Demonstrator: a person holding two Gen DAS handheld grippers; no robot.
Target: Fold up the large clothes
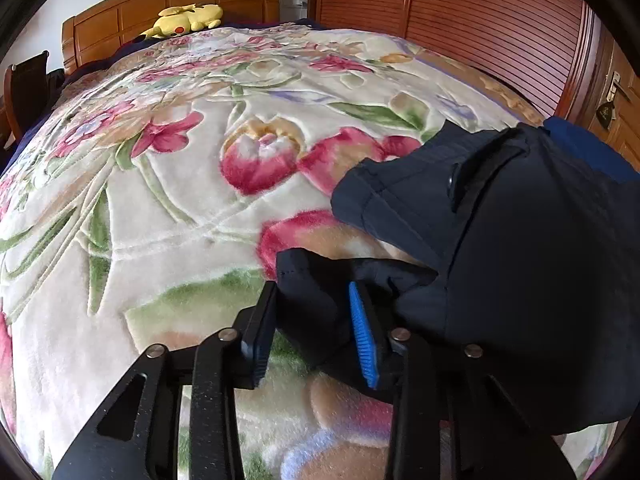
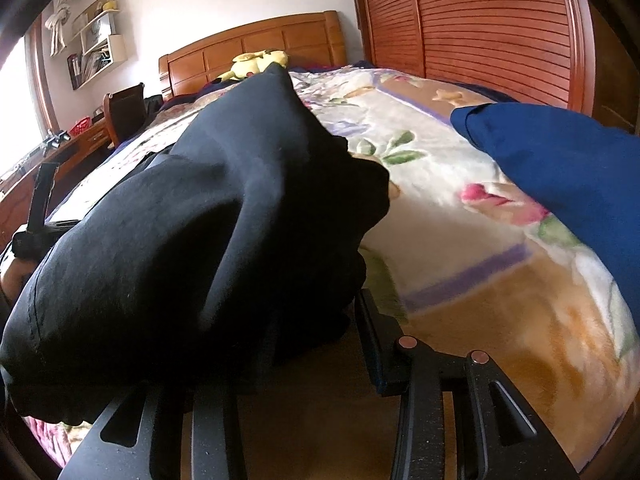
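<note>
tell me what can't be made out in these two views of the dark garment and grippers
- Right wrist view: the right gripper has its left finger buried under the dark garment, so its grip cannot be judged.
- Left wrist view: the garment runs off the right edge, so its type and full shape are unclear.
- Right wrist view: the blue cloth is cut off at the right.

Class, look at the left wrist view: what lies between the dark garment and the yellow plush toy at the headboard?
Only bare floral blanket lies between the dark garment and the yellow plush toy; the left wrist view shows it.
</note>
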